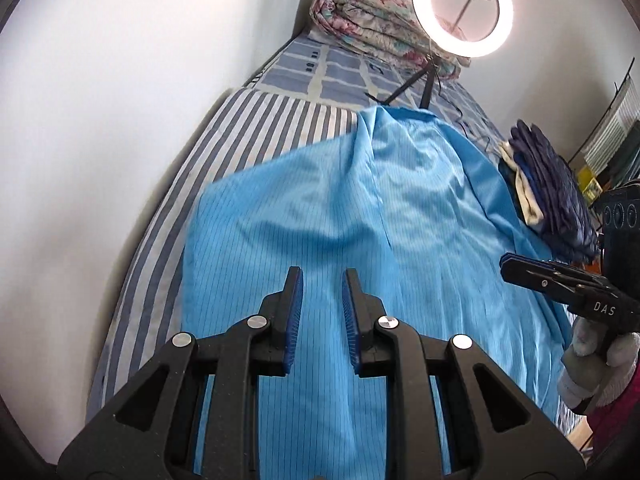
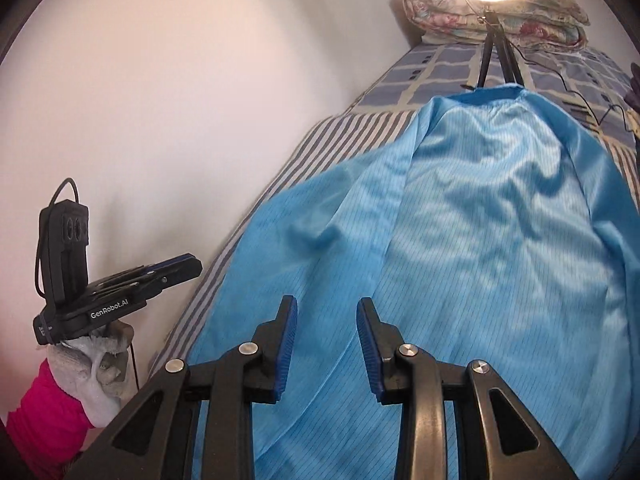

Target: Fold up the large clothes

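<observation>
A large light-blue pin-striped garment (image 1: 320, 208) (image 2: 480, 220) lies spread lengthwise on the bed, its collar at the far end and soft creases down the middle. My left gripper (image 1: 322, 280) hovers over the garment's near part, open with a narrow gap and nothing between its blue pads. My right gripper (image 2: 327, 304) also hangs above the cloth, open a little wider and empty. Each shows in the other's view: the right gripper (image 1: 506, 264) at the right edge in a gloved hand, the left gripper (image 2: 194, 266) at the left, off the bed's edge by the wall.
A striped sheet (image 1: 168, 216) covers the bed beside a white wall. A lit ring light (image 1: 462, 8) on a tripod stands past the collar, its cable trailing right. A rolled floral quilt (image 1: 372, 28) lies at the head. Folded dark-blue clothes (image 1: 548, 184) are stacked at the right.
</observation>
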`<move>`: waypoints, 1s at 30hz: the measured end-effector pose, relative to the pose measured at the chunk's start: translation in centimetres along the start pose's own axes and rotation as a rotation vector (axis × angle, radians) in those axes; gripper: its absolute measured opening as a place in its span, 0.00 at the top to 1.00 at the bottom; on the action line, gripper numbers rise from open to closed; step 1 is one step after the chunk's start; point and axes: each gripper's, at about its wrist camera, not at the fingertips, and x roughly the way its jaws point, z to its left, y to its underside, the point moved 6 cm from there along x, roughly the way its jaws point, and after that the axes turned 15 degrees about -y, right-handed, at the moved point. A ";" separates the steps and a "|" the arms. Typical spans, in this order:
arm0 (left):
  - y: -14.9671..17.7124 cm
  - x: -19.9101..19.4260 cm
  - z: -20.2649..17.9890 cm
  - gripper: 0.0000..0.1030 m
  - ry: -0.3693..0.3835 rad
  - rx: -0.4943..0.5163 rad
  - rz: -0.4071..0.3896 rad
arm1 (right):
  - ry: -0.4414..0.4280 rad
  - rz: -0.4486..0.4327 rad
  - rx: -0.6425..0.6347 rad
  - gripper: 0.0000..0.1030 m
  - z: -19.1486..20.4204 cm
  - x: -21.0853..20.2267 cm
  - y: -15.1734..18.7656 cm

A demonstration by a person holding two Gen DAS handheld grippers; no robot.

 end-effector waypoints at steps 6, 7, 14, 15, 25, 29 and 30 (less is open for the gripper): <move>-3.3 5.0 -0.4 0.82 0.011 -0.014 -0.026 | 0.028 -0.039 0.013 0.67 -3.5 1.3 -5.6; -3.8 5.9 -0.6 0.82 0.011 -0.013 -0.029 | 0.028 -0.043 0.018 0.67 -4.1 1.7 -6.5; -6.2 10.8 -1.1 0.82 0.002 -0.012 -0.063 | 0.046 -0.056 0.041 0.61 -8.4 5.1 -11.8; -6.4 11.2 -1.0 0.82 0.006 -0.019 -0.063 | 0.051 -0.054 0.040 0.60 -8.9 5.6 -12.3; -4.8 17.3 0.9 0.82 0.043 -0.089 -0.004 | 0.081 -0.063 0.072 0.60 -12.5 11.5 -17.4; -4.5 18.2 1.4 0.82 0.073 -0.119 -0.002 | 0.111 -0.050 0.068 0.60 -13.7 14.2 -19.1; -4.5 18.2 1.5 0.82 0.073 -0.117 -0.003 | 0.117 -0.049 0.067 0.60 -14.0 14.6 -19.4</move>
